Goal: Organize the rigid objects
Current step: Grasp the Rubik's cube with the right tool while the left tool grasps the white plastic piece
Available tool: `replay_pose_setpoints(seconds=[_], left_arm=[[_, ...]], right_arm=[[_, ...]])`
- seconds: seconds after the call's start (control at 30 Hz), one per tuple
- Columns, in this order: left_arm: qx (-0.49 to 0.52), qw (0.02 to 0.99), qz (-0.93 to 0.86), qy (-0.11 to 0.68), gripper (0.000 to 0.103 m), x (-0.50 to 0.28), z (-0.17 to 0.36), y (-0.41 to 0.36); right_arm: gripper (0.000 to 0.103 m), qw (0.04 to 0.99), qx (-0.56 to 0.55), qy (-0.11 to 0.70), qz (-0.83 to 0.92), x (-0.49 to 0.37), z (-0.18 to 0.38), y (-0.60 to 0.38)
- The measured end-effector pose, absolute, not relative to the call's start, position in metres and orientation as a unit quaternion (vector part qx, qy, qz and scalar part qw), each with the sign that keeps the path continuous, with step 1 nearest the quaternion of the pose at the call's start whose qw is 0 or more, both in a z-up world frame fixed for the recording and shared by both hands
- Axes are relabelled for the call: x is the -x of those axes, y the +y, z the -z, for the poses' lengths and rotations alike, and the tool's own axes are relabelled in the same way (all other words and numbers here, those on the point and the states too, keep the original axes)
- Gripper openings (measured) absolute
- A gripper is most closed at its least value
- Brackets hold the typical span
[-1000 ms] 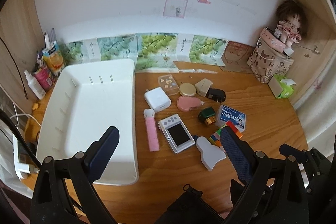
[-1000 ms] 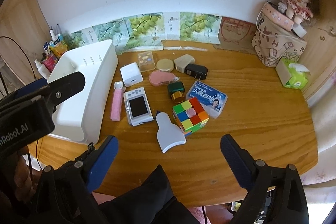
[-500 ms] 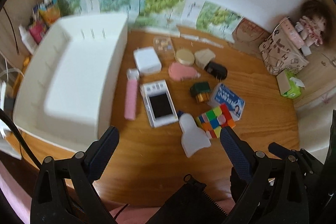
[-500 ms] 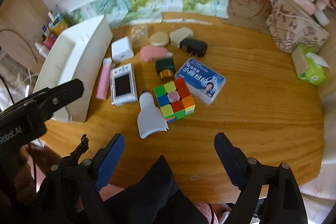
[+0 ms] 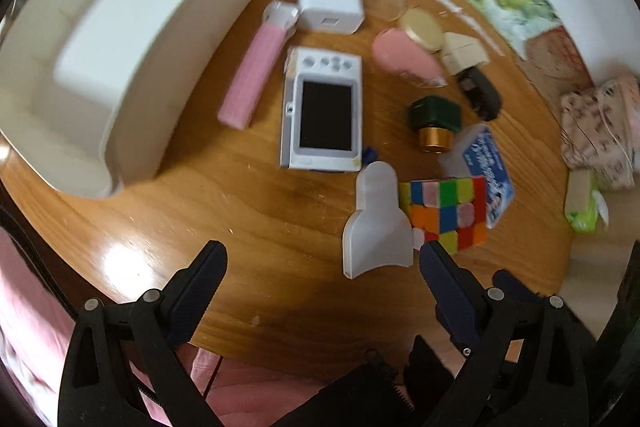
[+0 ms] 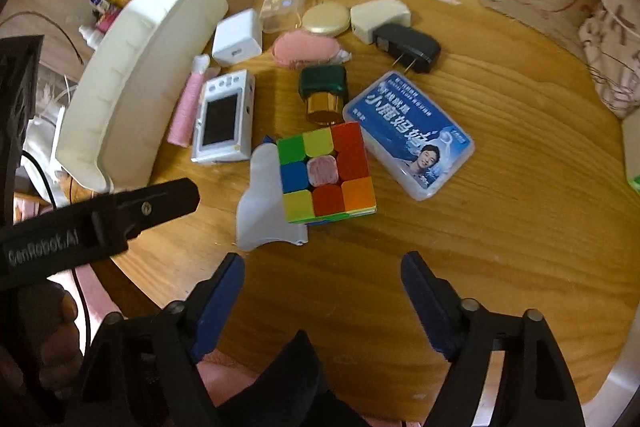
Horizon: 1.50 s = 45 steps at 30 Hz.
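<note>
Small rigid objects lie on the wooden table beside an empty white tray (image 5: 132,39) (image 6: 132,67): a white camera (image 5: 323,109) (image 6: 224,117), a pink stick (image 5: 256,67), a white charger block (image 5: 330,1), a colour cube (image 6: 326,173) (image 5: 446,213), a translucent white scraper (image 5: 376,223) (image 6: 262,203), a green-capped bottle (image 6: 323,93) and a blue box (image 6: 408,133). My left gripper (image 5: 323,261) hangs open above the table's near edge, nothing between its fingers. My right gripper (image 6: 322,267) is closing just in front of the cube, with nothing between its jaws.
A black plug (image 6: 408,49), a beige adapter (image 6: 380,17), a gold compact (image 6: 326,19), a pink case (image 6: 306,49) and a clear box (image 6: 282,7) sit behind. A patterned bag (image 5: 600,131) and a green tissue pack (image 5: 586,205) stand at the right. The left gripper's arm (image 6: 96,223) crosses the right wrist view.
Both grippers have tipped downward and come lower over the table, so the objects look larger. The right gripper's fingers have drawn closer together. The wall and doll left view.
</note>
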<state>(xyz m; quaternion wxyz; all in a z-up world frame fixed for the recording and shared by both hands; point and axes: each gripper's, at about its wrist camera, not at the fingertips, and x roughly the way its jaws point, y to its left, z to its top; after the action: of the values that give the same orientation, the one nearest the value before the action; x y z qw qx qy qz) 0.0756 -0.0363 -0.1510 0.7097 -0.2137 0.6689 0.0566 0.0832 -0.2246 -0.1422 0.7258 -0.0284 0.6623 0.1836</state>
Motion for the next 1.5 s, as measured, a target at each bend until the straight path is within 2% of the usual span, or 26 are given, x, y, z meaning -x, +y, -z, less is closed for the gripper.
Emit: replay_pose_setpoints(seconds=[0.2,0.47,0.67,0.73,1.27,1.37,1.47,1.5], left_arm=[[0.240,0.684,-0.089,0.683,0.097,-0.085,0.170,-0.041],[0.267,0.648,-0.115,0.704,0.093,-0.095,0.192,-0.047],[0.288,0.627,-0.121,0.713,0.089,-0.097,0.204,-0.045],[0.290,0.623,-0.120,0.716,0.084,-0.100,0.206,-0.048],[0.303,0.606,-0.128,0.724,0.079,-0.125,0.227,-0.054],[0.306,0.606,-0.131,0.722,0.075,-0.118,0.227,-0.058],[0.304,0.609,-0.130,0.721,0.063,-0.123,0.223,-0.064],[0.300,0.610,-0.132,0.722,0.062,-0.123,0.220,-0.068]], right_arm=[[0.074,0.722,0.036,0.656,-0.216,-0.097,0.156,-0.227],[0.060,0.708,0.040,0.662,-0.244,-0.113,0.168,-0.220],[0.060,0.702,0.050,0.661,-0.260,-0.118,0.171,-0.215],[0.060,0.701,0.053,0.660,-0.265,-0.118,0.171,-0.215],[0.058,0.694,0.031,0.674,-0.252,-0.122,0.166,-0.261],[0.058,0.693,0.025,0.677,-0.248,-0.122,0.166,-0.268],[0.058,0.692,0.021,0.679,-0.245,-0.121,0.167,-0.270],[0.058,0.692,0.020,0.679,-0.244,-0.121,0.167,-0.272]])
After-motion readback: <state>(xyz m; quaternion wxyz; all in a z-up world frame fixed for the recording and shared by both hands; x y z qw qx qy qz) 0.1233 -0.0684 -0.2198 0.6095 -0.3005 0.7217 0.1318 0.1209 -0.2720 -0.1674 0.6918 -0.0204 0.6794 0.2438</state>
